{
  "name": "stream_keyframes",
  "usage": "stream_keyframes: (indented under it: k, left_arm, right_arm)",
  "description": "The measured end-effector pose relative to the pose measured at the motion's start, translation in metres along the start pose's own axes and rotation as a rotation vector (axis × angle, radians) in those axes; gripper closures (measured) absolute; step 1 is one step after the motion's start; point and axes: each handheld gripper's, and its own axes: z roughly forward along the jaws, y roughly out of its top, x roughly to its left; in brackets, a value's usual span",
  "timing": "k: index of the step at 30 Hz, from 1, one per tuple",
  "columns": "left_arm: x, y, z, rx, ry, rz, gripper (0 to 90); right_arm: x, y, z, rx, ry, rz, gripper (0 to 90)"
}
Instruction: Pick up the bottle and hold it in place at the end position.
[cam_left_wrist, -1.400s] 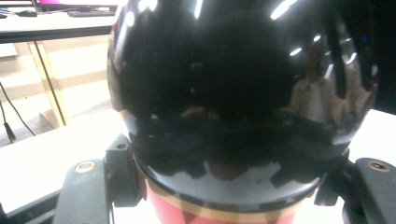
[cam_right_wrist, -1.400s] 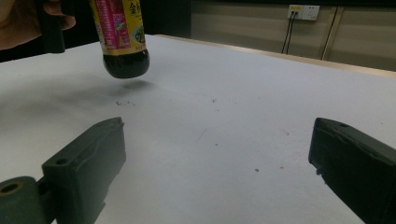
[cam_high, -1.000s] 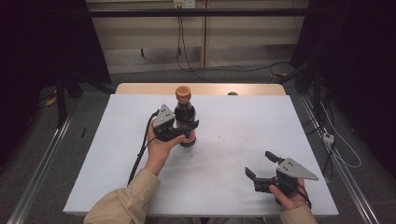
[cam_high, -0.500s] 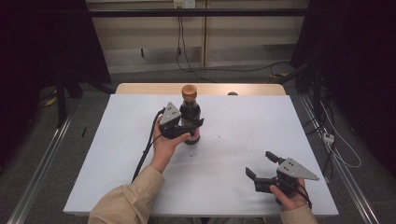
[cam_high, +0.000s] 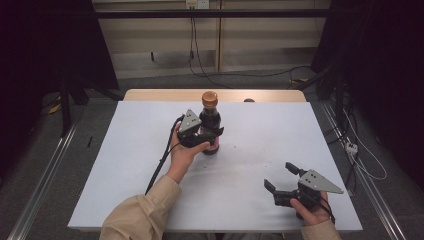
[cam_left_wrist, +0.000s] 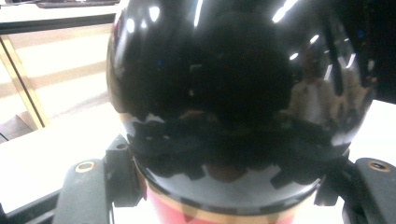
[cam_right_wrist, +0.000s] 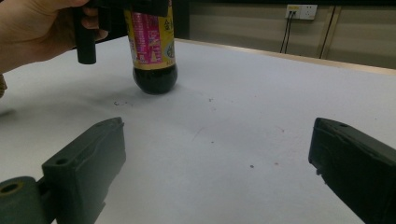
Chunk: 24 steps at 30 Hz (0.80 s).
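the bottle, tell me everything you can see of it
The bottle is dark and glossy, filled with a near-black liquid, with an orange-brown cap and a pink and yellow printed label low on its body. It stands upright near the middle of the white table, toward the far edge, its rounded base on the surface. The left gripper is shut on its body just above the label, one jaw on each side. Nothing else touches it.

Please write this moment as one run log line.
left gripper: shut on dark bottle | bottle: upright, base on table | right gripper: open, empty
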Motion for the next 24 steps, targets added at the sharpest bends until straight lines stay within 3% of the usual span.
stream_keyframes:
  k: [24]
  left_arm:
    - [-0.0071, -0.0011, 0.0098, 0.004, -0.027, 0.018, 30.3]
  right_arm:
    - [-0.0003, -0.0012, -0.0014, 0.004, -0.004, 0.001, 4.0]
